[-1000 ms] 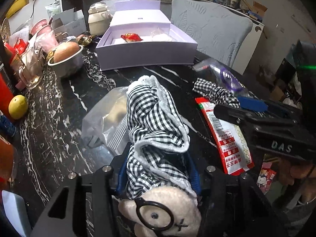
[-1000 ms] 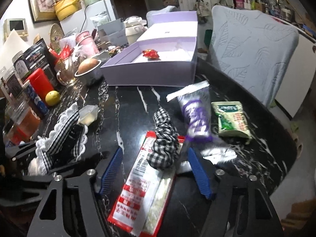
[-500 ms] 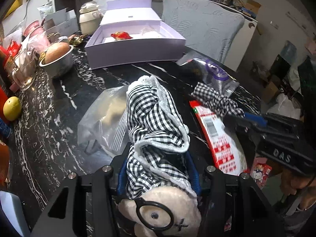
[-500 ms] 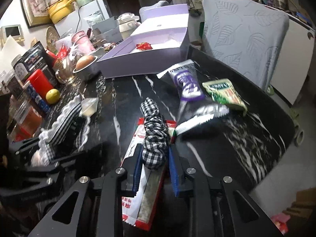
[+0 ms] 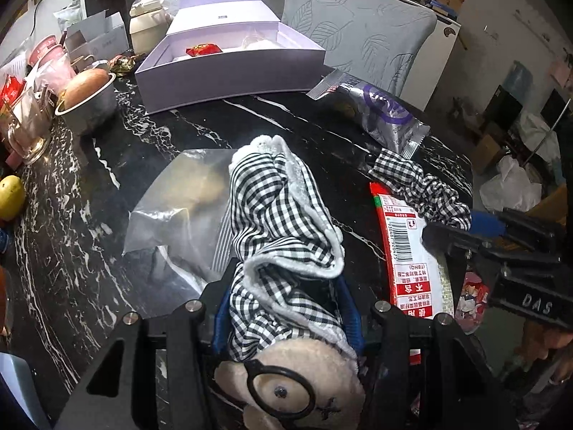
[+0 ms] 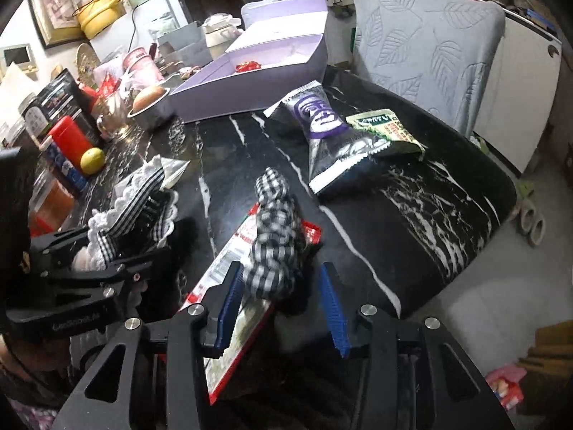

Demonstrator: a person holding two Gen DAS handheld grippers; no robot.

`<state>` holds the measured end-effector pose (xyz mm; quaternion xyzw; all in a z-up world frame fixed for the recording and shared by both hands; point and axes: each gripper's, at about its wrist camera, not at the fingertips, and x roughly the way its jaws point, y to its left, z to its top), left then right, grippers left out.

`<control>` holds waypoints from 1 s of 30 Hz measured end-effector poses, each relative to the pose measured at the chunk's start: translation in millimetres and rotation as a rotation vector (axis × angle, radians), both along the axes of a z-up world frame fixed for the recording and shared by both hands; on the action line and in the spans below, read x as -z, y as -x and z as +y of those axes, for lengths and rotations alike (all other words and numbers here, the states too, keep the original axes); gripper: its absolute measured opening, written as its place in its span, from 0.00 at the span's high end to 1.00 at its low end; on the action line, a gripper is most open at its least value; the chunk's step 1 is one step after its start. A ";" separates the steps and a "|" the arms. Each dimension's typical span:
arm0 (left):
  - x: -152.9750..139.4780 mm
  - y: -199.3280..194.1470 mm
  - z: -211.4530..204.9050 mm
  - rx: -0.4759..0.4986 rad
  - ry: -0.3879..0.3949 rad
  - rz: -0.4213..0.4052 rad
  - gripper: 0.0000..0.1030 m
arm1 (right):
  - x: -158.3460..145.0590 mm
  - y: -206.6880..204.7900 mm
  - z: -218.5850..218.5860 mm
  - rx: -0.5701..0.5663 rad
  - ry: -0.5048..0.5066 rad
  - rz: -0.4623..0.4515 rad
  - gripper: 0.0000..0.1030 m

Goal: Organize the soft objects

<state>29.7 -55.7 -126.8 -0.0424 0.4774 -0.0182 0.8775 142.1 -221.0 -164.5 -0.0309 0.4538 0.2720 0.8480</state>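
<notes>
My left gripper (image 5: 286, 299) is shut on a plush doll in a black-and-white checked dress with white lace trim (image 5: 283, 222); the doll's pale head with black glasses (image 5: 286, 390) lies between the finger bases. The doll also shows in the right wrist view (image 6: 136, 200). A small checked fabric piece (image 6: 274, 236) lies across a red and white snack packet (image 6: 229, 272) on the black marble table (image 6: 412, 197). My right gripper (image 6: 283, 294) is open, its blue pads on either side of the fabric piece's near end. The fabric piece shows in the left wrist view (image 5: 419, 186).
An open lilac gift box (image 5: 229, 68) stands at the back with a red wrapped sweet inside. A clear plastic bag (image 5: 179, 208) lies under the doll. A silver-purple snack bag (image 6: 322, 132) and a green packet (image 6: 386, 129) lie to the right. A metal bowl (image 5: 89, 104), jars and a lemon (image 5: 10, 197) crowd the left edge.
My right gripper was shut on the checked fabric piece half a second ago and has now opened around it. My left gripper keeps its hold on the doll.
</notes>
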 end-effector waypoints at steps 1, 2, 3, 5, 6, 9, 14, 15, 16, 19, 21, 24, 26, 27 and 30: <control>0.0 -0.5 0.0 0.000 -0.004 -0.001 0.52 | -0.6 -2.7 1.4 -0.001 0.007 -0.005 0.58; 0.2 -0.9 -0.2 -0.001 -0.008 -0.002 0.52 | -1.5 -5.7 3.3 -0.002 0.018 -0.015 0.58; 0.4 -1.5 -0.2 -0.001 -0.008 -0.002 0.52 | -2.3 -7.0 4.8 -0.004 0.024 -0.024 0.58; 0.5 -2.0 0.2 -0.002 -0.008 -0.004 0.52 | -3.8 -10.0 7.9 -0.014 0.027 -0.038 0.58; 0.6 -2.3 0.4 -0.002 -0.008 -0.004 0.52 | -4.3 -12.2 10.1 -0.023 0.025 -0.043 0.58; 0.8 -3.8 1.6 -0.006 -0.005 -0.007 0.52 | -2.7 -16.7 15.0 -0.039 0.017 -0.049 0.58; -0.7 -4.2 2.1 0.000 0.005 -0.010 0.52 | 0.5 -20.2 14.9 -0.028 0.008 -0.047 0.77; -1.6 -3.8 1.9 0.002 0.007 -0.013 0.52 | -0.7 -20.3 12.9 -0.025 -0.007 -0.046 0.77; -3.3 -3.5 1.5 0.008 0.010 -0.019 0.52 | -2.0 -20.5 10.7 -0.017 -0.023 -0.048 0.77; -10.4 -2.1 0.5 0.017 0.014 -0.041 0.52 | -6.2 -20.1 4.7 0.016 -0.045 -0.066 0.78; -16.2 -1.1 0.1 0.023 0.016 -0.056 0.52 | -9.4 -19.5 1.7 0.031 -0.059 -0.072 0.78; -24.7 -0.5 -1.2 0.028 0.014 -0.076 0.52 | -13.6 -16.6 -0.5 0.038 -0.068 -0.076 0.78; -29.9 -0.5 -1.6 0.032 0.016 -0.085 0.52 | -16.4 -13.4 -1.6 0.039 -0.072 -0.080 0.78; -32.6 -0.2 -2.1 0.034 0.017 -0.090 0.52 | -18.7 -11.0 -2.9 0.038 -0.074 -0.082 0.78; -41.9 -1.0 -3.0 0.040 0.027 -0.111 0.52 | -23.9 -7.1 -4.5 0.042 -0.072 -0.083 0.78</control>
